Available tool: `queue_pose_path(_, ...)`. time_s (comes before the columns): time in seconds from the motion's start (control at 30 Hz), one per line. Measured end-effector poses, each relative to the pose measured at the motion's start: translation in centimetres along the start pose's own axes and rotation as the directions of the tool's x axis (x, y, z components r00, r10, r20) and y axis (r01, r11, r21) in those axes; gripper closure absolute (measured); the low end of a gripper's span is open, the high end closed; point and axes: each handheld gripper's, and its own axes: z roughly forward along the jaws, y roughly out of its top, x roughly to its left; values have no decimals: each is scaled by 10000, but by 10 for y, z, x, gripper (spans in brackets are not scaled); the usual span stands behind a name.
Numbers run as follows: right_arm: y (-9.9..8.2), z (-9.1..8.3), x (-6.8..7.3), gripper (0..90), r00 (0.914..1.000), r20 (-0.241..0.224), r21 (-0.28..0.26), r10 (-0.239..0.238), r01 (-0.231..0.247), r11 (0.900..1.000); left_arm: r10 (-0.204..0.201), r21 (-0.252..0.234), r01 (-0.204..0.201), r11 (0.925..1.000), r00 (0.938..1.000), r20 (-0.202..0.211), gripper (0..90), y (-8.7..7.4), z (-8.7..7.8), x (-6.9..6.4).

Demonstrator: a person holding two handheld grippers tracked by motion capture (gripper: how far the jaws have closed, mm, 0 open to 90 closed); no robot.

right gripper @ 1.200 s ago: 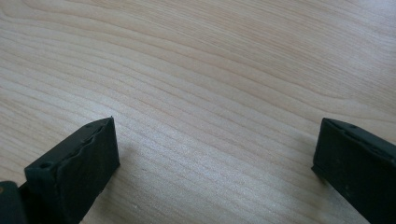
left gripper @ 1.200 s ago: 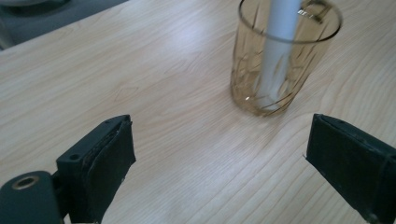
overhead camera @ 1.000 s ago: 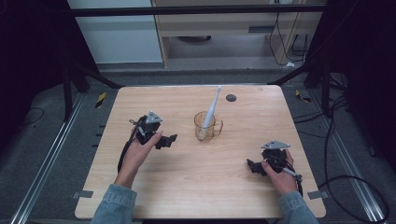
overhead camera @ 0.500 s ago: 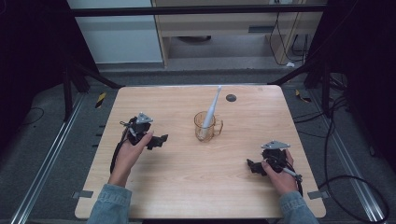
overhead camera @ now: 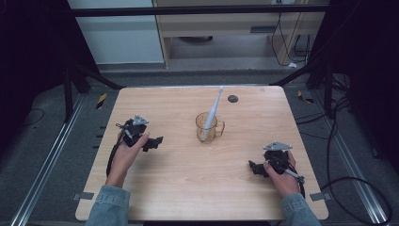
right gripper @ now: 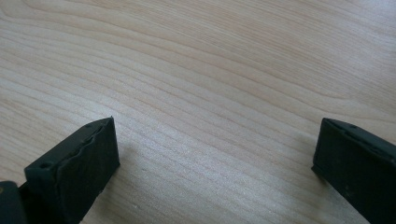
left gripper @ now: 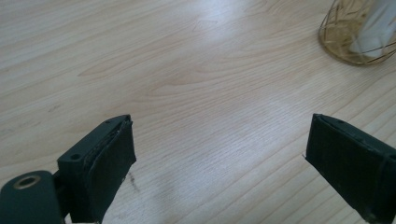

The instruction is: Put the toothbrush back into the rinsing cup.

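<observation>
Your left gripper [overhead camera: 154,141], jaws apart, has backed toward nine o'clock from the amber cup [overhead camera: 210,128] holding the toothbrush [overhead camera: 212,109] at table centre; right gripper [overhead camera: 256,167] waits, also apart.

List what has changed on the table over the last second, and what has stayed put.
The left tongs have drawn back from the amber cup toward the table's left side and a little nearer the person, jaws open, holding nothing. The right tongs have stayed near the front right of the table, open and empty. The cup has not moved, and the white toothbrush leans in it as before.
</observation>
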Motion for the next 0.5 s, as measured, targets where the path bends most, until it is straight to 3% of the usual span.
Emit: queue_pose_path(0.5, 0, 0, 0, 3, 10000, 18, -6, -10, 10, 10000, -216, 673, 243, 9974, 9989, -409, 73, -18, 9, 18)
